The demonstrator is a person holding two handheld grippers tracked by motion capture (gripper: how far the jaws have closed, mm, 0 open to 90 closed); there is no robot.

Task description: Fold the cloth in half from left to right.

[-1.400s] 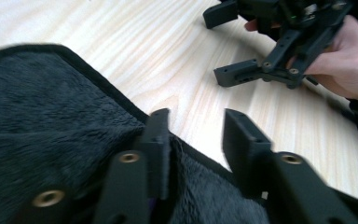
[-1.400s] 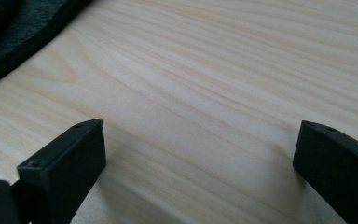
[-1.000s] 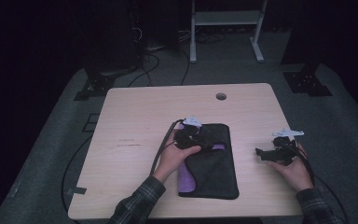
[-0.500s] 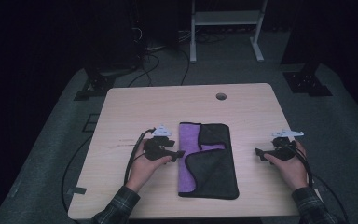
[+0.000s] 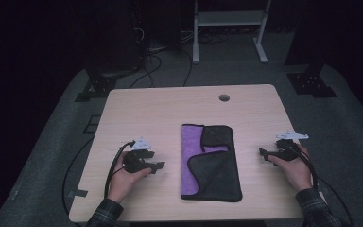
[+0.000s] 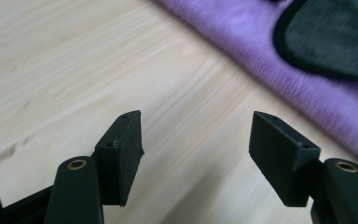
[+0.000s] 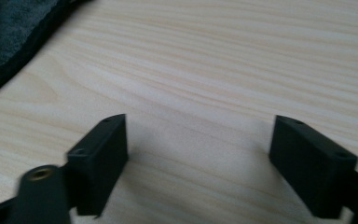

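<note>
- Dark floor surrounds a pale wooden rectangular table [image 5: 170,118], with black cables and a white metal frame [image 5: 229,28] standing in the gloom beyond its far edge.
- Near the table's far edge a small round hole [image 5: 224,98] is cut through the top.
- On the table's middle lies a folded purple and black-grey microfibre cloth [image 5: 210,161], long side running away from the person, with a purple strip showing along its left side and the dark face folded over the rest.
- Left of the cloth, apart from it, the left gripper [image 5: 158,166] lies low over the bare wood in the person's left hand [image 5: 123,177], its tips pointing toward the cloth.
- Its jaws stand spread with only wood grain between them; they have just been opening a little, and nothing is held.
- From the left gripper view the cloth's purple edge [image 6: 279,60] runs across the upper right, ahead of the jaws and not touching them.
- Right of the cloth, also apart from it, the right gripper [image 5: 263,153] sits in the right hand [image 5: 295,165], pointing toward the cloth.
- Its jaws are parted over bare table and have just been closing, with nothing between them.
- From the right gripper view the cloth's dark corner [image 7: 9,37] lies at upper left, clear of the jaws.
</note>
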